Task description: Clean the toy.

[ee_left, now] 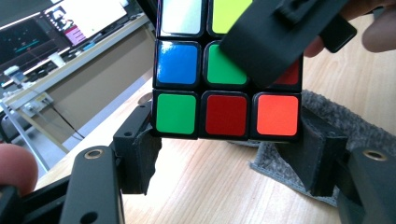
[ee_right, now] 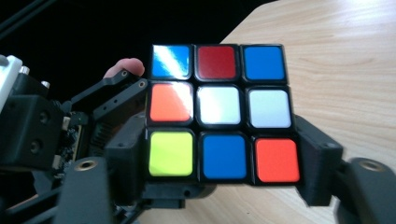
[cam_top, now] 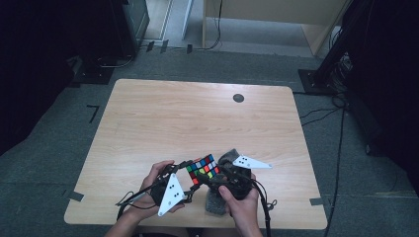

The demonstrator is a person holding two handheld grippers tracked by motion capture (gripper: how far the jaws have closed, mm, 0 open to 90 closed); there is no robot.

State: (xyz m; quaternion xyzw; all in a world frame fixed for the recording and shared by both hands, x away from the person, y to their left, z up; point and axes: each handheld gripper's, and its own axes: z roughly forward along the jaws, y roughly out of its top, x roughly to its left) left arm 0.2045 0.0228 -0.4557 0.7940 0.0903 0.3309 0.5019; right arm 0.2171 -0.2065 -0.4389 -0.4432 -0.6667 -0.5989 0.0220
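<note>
Pale wood desk (cam_top: 148,113) under you, dark room around. Your left hand-held gripper (cam_top: 184,174) pinches the puzzle cube (cam_top: 203,169) by its bottom layer, straight ahead of its jaws. Your right hand-held gripper (cam_top: 217,178) pinches the same cube's nearest layer from the opposite side. I judge the coming twist turns about the line between them.

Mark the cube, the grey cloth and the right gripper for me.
cube (ee_right: 218,113), right gripper view, white centre sticker.
grey cloth (ee_left: 336,114), left gripper view, fuzzy top edge beside the cube.
right gripper (ee_right: 219,161), right gripper view, midway between its jaws, which clamp the cube's bottom row.
</note>
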